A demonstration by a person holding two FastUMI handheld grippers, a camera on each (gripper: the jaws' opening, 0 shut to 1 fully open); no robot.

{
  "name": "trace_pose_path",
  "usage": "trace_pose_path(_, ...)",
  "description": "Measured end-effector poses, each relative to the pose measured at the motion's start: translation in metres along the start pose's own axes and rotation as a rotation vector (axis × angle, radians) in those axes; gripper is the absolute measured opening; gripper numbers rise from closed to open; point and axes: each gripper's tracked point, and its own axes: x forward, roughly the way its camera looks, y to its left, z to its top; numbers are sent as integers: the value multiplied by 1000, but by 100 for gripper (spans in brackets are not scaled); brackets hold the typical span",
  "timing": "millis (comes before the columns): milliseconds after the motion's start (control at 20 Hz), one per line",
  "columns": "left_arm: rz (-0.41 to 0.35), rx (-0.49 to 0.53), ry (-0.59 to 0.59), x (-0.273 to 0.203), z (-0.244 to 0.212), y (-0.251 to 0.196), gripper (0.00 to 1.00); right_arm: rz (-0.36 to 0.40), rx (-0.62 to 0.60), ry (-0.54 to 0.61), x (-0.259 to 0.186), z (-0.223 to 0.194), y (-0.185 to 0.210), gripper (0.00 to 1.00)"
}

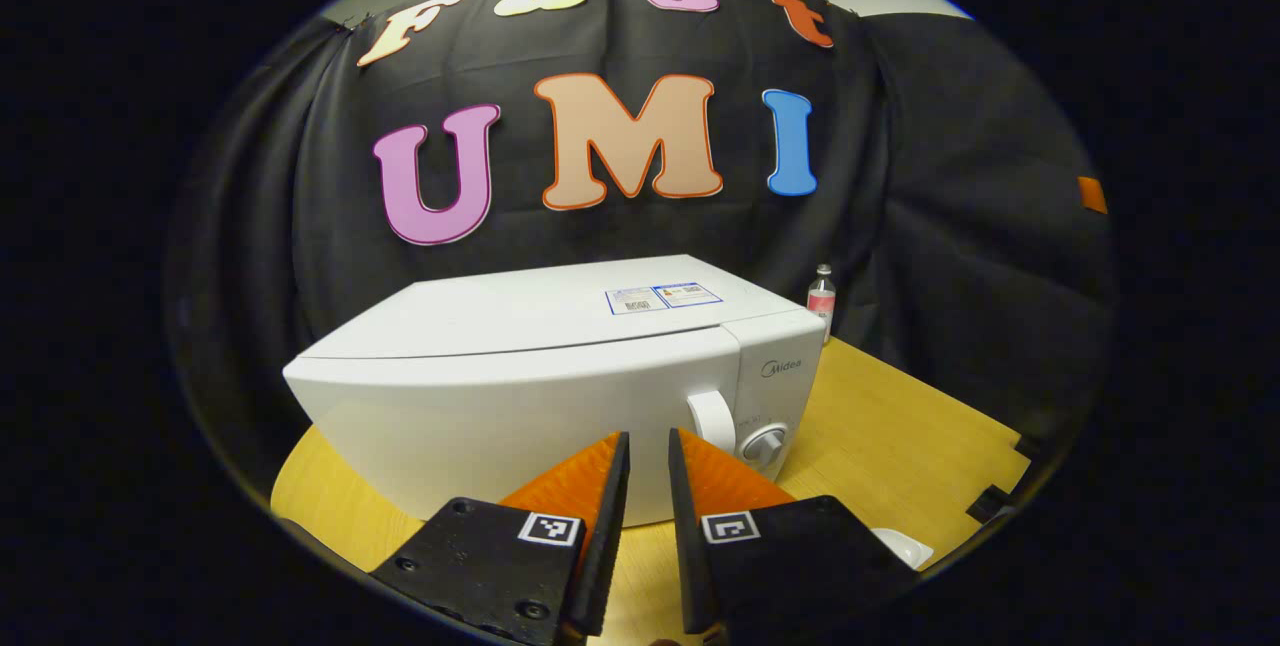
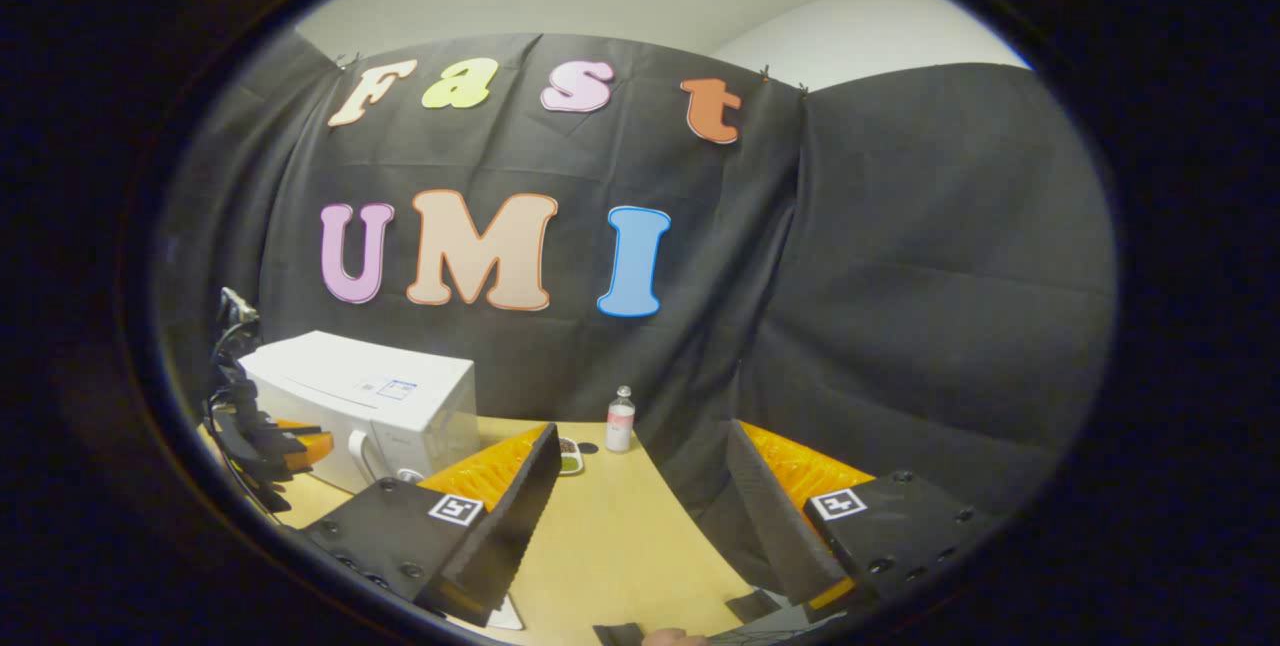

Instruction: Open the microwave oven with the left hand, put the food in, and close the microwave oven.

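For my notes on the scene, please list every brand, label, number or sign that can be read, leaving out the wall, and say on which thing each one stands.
"Midea": on the microwave, front panel above the knob.
Two stickers on the microwave's top: too small to read.
Label on the small bottle: too small to read.
Square code marks on the left gripper and right gripper: patterns, no words.

Recording booth, black cloth wall (image 2: 900,306), wooden table (image 1: 880,436), microwave (image 1: 520,376)
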Motion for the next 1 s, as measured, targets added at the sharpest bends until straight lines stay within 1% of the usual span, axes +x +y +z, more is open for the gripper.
trace_pose_path(100, -1, 6, -25, -30, 6, 5, 30, 16, 20, -4, -2, -1, 13, 97)
trace_pose_path(150, 8, 16, -41, -46, 12, 11, 33, 30, 29, -6, -3, -1, 21, 97)
trace_pose_path(200, 5, 28, -57, -61, 18, 15, 39, 44, 35, -9, -5, 1, 31, 97)
trace_pose_path(300, -10, 38, -99, -94, 33, 21, 59, 75, 47, -11, -8, 0, 51, 97)
trace_pose_path(350, -13, 32, -123, -108, 41, 25, 65, 91, 55, -13, -9, 1, 60, 97)
trace_pose_path(400, -4, 27, -138, -122, 46, 31, 81, 106, 63, -16, -13, 3, 70, 97)
trace_pose_path(500, 33, 12, -173, -152, 58, 46, 98, 135, 74, -25, -19, 5, 89, 97)
trace_pose_path(650, 84, -13, -226, -191, 74, 64, 98, 175, 65, -42, -31, 8, 115, 97)
trace_pose_path(800, 132, -65, -264, -225, 91, 85, 98, 214, 72, -43, -40, 6, 138, 97)
trace_pose_path(1000, 183, -87, -289, -251, 105, 106, 97, 252, 78, -65, -46, 15, 160, 96)
